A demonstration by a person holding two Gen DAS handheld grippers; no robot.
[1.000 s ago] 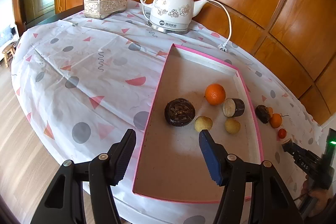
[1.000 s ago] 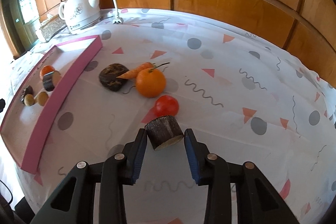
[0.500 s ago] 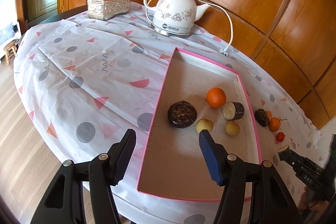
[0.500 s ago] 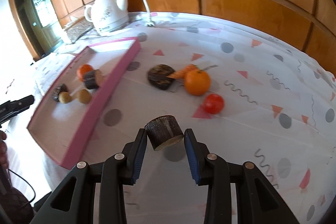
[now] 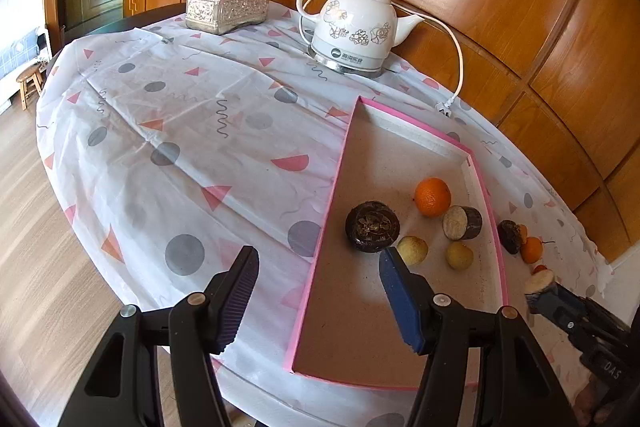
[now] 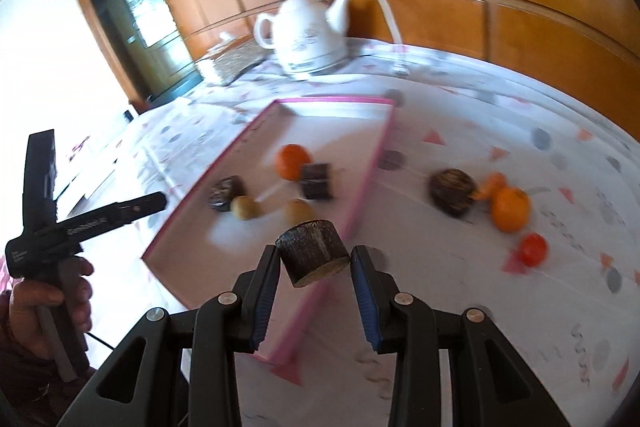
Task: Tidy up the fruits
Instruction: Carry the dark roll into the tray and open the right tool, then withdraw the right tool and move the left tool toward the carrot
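My right gripper [image 6: 314, 259] is shut on a dark brown cylinder piece [image 6: 313, 251] and carries it above the near right rim of the pink tray [image 6: 362, 191]. The same gripper shows at the right edge of the left wrist view, with the held piece [image 5: 539, 281] at its tip. Inside the pink tray [image 5: 332, 195] lie an orange [image 5: 432, 196], a dark round fruit [image 5: 372, 226], a cut dark cylinder [image 5: 462, 223] and two yellowish fruits [image 5: 412, 250]. My left gripper [image 5: 318, 291] hangs open over the tray's near left rim with nothing between its fingers.
On the patterned cloth right of the tray lie a dark round fruit [image 6: 452, 191], a carrot [image 6: 491, 183], an orange [image 6: 510, 208] and a tomato [image 6: 532, 249]. A white kettle [image 5: 354, 27] with a cord and a silver tissue box [image 5: 226, 9] stand at the back. A hand [image 6: 44, 311] holds the left gripper's handle.
My right gripper has swung left with the dark cylinder, from over the loose fruits to above the tray's rim. The left gripper has hardly shifted and stays open.
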